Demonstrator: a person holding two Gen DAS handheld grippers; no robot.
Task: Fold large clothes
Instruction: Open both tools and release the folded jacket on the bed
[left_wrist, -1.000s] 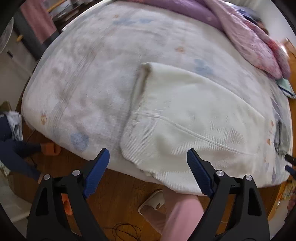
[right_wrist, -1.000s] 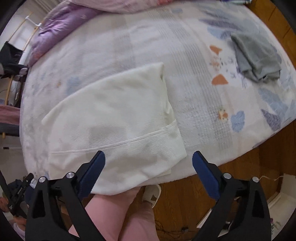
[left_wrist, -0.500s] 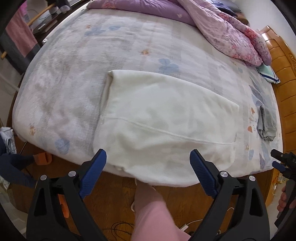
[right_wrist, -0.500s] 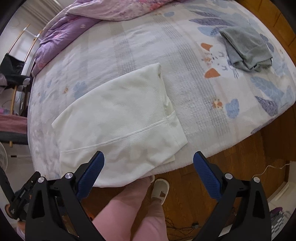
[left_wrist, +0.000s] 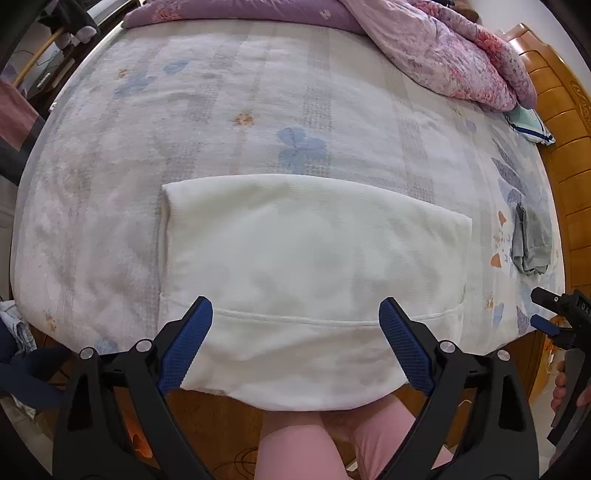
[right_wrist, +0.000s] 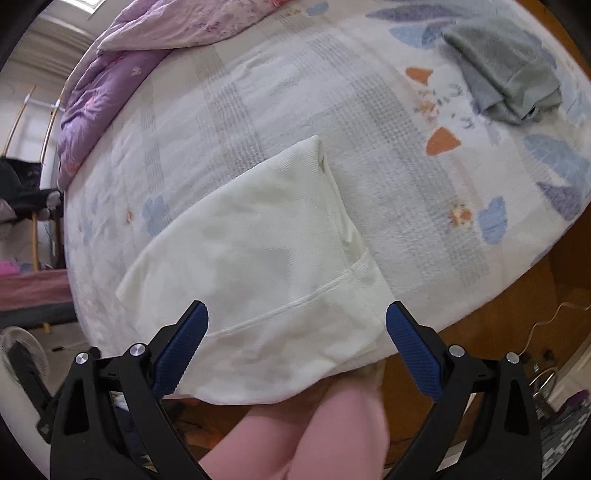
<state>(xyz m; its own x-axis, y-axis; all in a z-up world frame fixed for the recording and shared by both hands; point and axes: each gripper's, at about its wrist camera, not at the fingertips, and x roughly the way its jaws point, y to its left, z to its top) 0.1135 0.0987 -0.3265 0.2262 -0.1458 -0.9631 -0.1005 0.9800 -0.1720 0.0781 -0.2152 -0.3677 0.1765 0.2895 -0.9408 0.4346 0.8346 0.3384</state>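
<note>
A cream-white knit garment (left_wrist: 306, 266) lies folded into a rectangle on the near edge of the bed; its ribbed hem hangs over the edge. It also shows in the right wrist view (right_wrist: 255, 273). My left gripper (left_wrist: 295, 336) is open and empty, held above the garment's near hem. My right gripper (right_wrist: 295, 336) is open and empty, above the garment's near right corner. The right gripper also shows at the right edge of the left wrist view (left_wrist: 554, 314).
The bed (left_wrist: 258, 110) has a pale patterned blanket. A purple and pink quilt (left_wrist: 424, 40) is bunched at the far side. A folded grey garment (left_wrist: 530, 243) lies at the right, also in the right wrist view (right_wrist: 506, 66). A wooden headboard (left_wrist: 565, 155) stands right. Pink-trousered legs (left_wrist: 332, 443) stand below.
Both grippers have pulled back and up from the bed, staying open. The left view has swung to face the garment squarely. The garment lies unmoved.
</note>
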